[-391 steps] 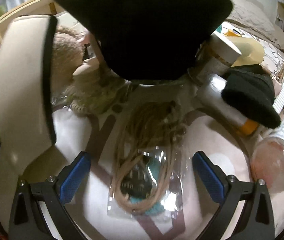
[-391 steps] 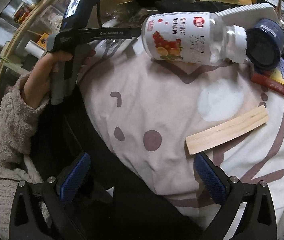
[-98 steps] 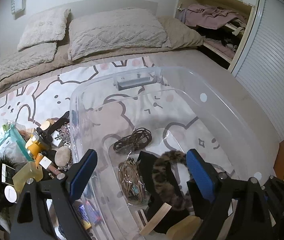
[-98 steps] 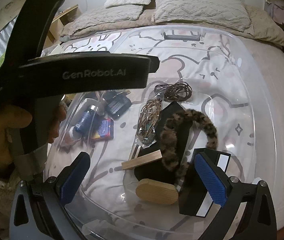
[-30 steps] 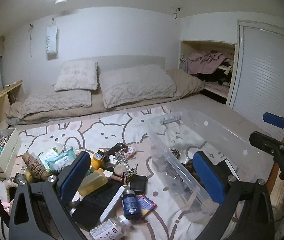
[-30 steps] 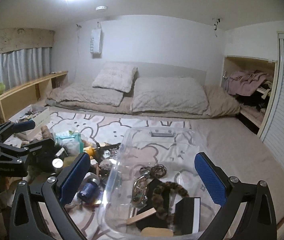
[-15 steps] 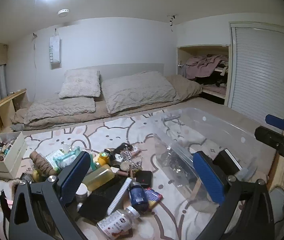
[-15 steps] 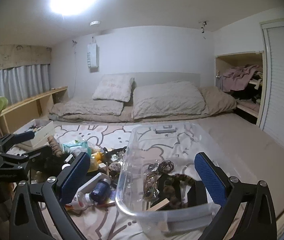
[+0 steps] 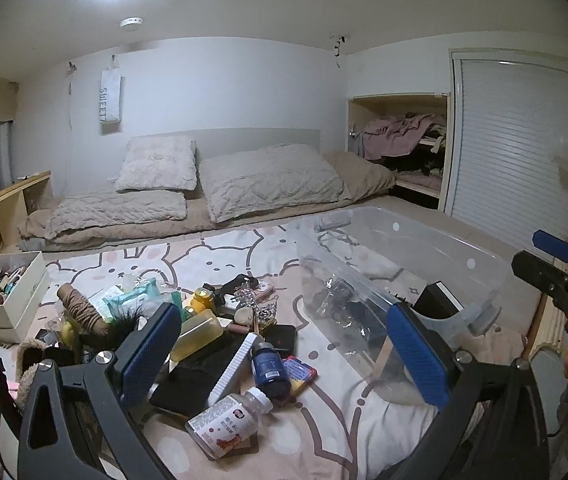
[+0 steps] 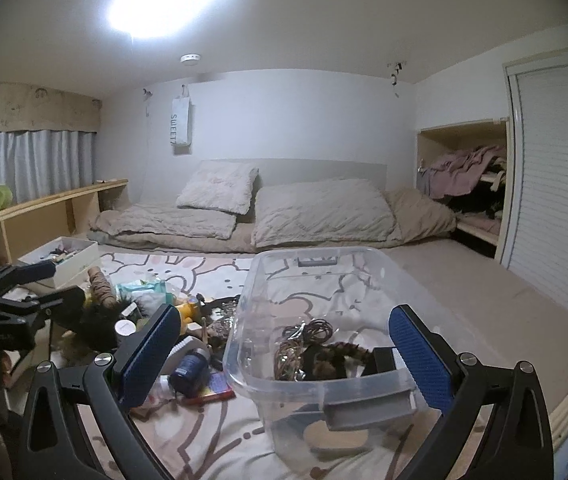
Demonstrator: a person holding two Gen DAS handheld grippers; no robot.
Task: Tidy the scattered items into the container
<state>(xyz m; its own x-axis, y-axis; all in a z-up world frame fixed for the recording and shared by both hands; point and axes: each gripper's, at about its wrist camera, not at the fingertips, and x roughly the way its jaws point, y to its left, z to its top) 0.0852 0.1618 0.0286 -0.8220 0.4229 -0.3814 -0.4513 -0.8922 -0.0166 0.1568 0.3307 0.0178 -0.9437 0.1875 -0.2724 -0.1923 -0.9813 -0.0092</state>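
Several loose items lie heaped on the bedspread [image 9: 335, 432]: a clear bottle [image 9: 228, 422] at 6 o'clock, a blue jar [image 9: 270, 368] beyond it. At 3 o'clock the clear container [image 9: 415, 256] holds coiled cords [image 10: 315, 330]. Pillows [image 9: 268, 180] lie farthest. Left gripper [image 9: 284, 354] and right gripper [image 10: 284, 354] hover wide apart, empty.

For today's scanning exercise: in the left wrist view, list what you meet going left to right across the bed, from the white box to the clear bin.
White box → twine spool → yellow bottle → blue jar → clear bin
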